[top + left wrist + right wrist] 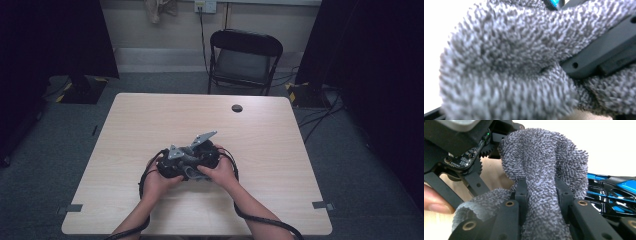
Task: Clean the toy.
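A grey terry cloth (pixel 541 152) is bunched up between both grippers over the middle of the table (pixel 150 115). My right gripper (pixel 541 188) is shut on a fold of it, and the cloth rises in a loop beyond the jaws. In the high view the left gripper (pixel 175 165) and the right gripper (pixel 202 157) sit tip to tip, each in a hand. The cloth (pixel 506 62) lies right against the left gripper's camera and hides its jaws. One black finger (pixel 599 57) of the right gripper presses into the cloth there.
A glossy blue and black object (pixel 614 195) lies just behind the cloth on the wooden table. A small dark round hole or cap (pixel 237 108) sits near the table's far edge. A black folding chair (pixel 245 55) stands beyond the table. Cables trail off both grippers toward the near edge.
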Motion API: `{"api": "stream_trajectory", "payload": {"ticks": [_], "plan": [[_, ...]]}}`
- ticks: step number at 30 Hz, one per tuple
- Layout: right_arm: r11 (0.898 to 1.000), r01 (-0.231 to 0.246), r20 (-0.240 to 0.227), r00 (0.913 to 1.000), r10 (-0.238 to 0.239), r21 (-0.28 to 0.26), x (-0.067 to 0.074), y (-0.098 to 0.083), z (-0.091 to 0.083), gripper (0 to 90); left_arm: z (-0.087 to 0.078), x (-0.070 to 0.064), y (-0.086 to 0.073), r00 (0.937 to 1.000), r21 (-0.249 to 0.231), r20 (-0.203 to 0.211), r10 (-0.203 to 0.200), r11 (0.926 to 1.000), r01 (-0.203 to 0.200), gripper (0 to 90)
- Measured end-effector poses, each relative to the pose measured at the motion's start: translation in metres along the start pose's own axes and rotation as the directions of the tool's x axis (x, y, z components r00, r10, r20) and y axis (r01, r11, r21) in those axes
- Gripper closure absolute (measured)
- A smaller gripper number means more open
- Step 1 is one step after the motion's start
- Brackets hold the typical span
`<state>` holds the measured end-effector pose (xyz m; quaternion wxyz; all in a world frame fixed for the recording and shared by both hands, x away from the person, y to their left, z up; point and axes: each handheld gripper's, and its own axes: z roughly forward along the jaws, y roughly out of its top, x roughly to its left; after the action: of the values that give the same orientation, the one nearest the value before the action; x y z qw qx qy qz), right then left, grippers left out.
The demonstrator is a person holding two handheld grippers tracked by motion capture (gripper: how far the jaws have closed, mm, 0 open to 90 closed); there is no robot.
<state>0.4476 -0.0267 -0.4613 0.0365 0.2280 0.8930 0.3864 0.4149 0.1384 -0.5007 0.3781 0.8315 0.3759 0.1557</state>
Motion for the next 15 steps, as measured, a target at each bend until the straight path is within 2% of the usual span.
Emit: {"api": "stream_trajectory", "payload": {"ticks": [10, 15], "plan": [[0.999, 0.032, 0.023, 0.9992, -0.033, 0.014, -0.001, 0.003, -0.002, 70.2, 0.000, 0.000, 0.000, 1.0000, -0.001, -0.001, 0.001, 1.0000, -0.001, 25.5], [1.000, 0.014, 0.029, 0.9995, -0.014, 0.009, -0.010, 0.004, -0.005, 70.2, 0.000, 0.000, 0.000, 1.0000, -0.001, -0.001, 0.001, 1.0000, -0.001, 25.5]]}}
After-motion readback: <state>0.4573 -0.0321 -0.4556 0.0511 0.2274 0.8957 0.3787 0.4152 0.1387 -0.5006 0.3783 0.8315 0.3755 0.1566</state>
